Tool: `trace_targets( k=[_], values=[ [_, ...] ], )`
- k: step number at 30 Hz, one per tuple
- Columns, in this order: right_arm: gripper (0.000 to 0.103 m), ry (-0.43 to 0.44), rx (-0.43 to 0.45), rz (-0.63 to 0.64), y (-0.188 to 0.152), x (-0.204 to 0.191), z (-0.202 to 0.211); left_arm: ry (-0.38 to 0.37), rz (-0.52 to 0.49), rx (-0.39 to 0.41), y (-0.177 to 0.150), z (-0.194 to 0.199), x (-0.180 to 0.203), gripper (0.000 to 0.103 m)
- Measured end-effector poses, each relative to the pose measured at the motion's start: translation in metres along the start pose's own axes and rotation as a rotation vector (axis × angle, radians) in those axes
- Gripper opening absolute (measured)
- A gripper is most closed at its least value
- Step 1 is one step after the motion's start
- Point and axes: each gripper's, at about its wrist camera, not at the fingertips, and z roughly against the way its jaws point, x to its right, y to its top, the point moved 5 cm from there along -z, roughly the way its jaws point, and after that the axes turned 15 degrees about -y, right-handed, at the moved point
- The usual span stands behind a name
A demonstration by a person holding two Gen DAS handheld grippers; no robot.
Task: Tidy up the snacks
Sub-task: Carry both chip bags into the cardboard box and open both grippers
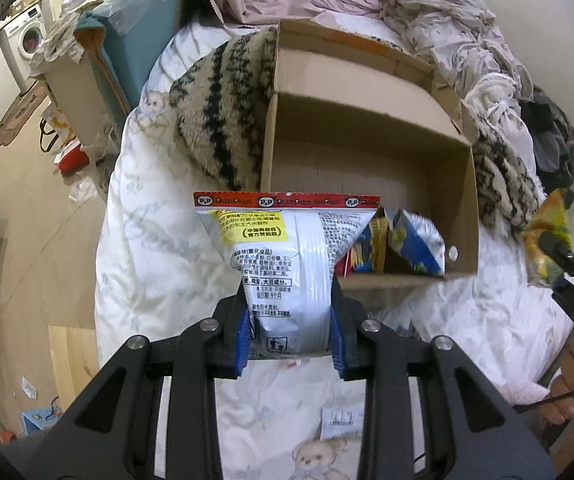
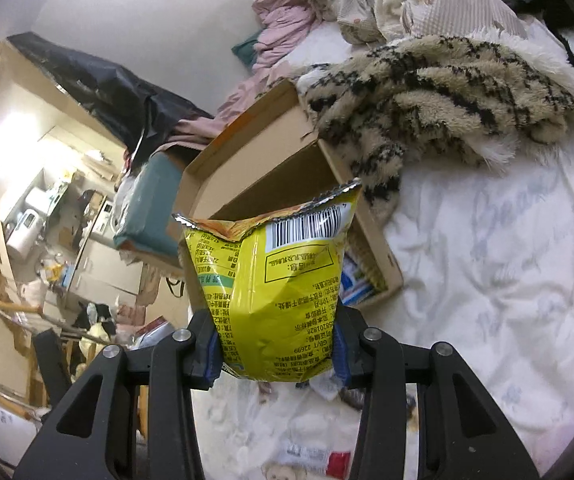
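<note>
Snacks ride clamped upright, white bag (image 1: 287, 276) in left gripper (image 1: 290, 344), yellow bag (image 2: 275, 296) in right gripper (image 2: 277, 354), cardboard box (image 1: 371, 152) just ahead, left nearer.

The cardboard box (image 1: 367, 152) lies on the bed (image 1: 147, 200), snack packets (image 1: 411, 244) in its near end.

My left tongs (image 1: 292, 344) pinch the lower end of a white snack packet (image 1: 283, 264) with a red top strip, holding it upright above the white bed quilt (image 1: 159, 216). Just behind it lies an open cardboard box (image 1: 371, 140) with a blue packet (image 1: 415, 244) in its near corner, resting against a striped fuzzy blanket (image 1: 223, 108). At the right edge my other tongs (image 1: 567, 264) carry a yellow packet (image 1: 547, 236).
</note>
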Motion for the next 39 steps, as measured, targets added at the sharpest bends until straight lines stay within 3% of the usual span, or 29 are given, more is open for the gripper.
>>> trace_targets(
  k=[7,14,17,20,22,26,29,33,34,35,36,38,39],
  values=[
    [0.044,-0.167,-0.025,0.136,0.016,-0.013,-0.057,0.040,-0.074,0.011,0.024,-0.029,0.004,0.028],
    [0.044,-0.336,-0.045,0.339,0.010,-0.035,-0.114,0.045,-0.090,-0.006,0.037,-0.062,0.007,0.028],
    [0.045,-0.305,-0.109,0.370,-0.003,-0.044,-0.134,0.043,-0.107,0.001,0.044,-0.071,0.012,0.028],
    [0.044,-0.135,-0.199,0.315,-0.007,-0.054,-0.142,0.042,-0.108,0.008,0.053,-0.078,0.014,0.028],
    [0.044,-0.089,-0.168,0.282,0.001,-0.055,-0.135,0.040,-0.104,0.013,0.060,-0.082,0.015,0.028],
    [0.044,-0.143,-0.061,0.309,0.022,-0.057,-0.122,0.045,-0.099,0.025,0.071,-0.089,0.017,0.028],
    [0.045,-0.181,-0.045,0.276,0.037,-0.051,-0.128,0.054,-0.090,0.024,0.077,-0.095,0.017,0.028],
    [0.047,-0.147,-0.067,0.208,0.045,-0.044,-0.138,0.052,-0.084,0.030,0.082,-0.100,0.018,0.030],
    [0.050,-0.130,-0.075,0.192,0.046,-0.046,-0.138,0.057,-0.090,0.031,0.082,-0.101,0.019,0.030],
    [0.064,-0.121,-0.082,0.177,0.047,-0.045,-0.139,0.067,-0.099,0.034,0.083,-0.101,0.019,0.030],
    [0.075,-0.120,-0.081,0.164,0.047,-0.042,-0.138,0.071,-0.105,0.039,0.083,-0.101,0.020,0.032],
    [0.082,-0.129,-0.053,0.163,0.047,-0.041,-0.133,0.076,-0.120,0.051,0.084,-0.100,0.022,0.050],
    [0.082,-0.137,-0.049,0.178,0.047,-0.041,-0.130,0.085,-0.126,0.061,0.085,-0.099,0.023,0.072]
  ],
)
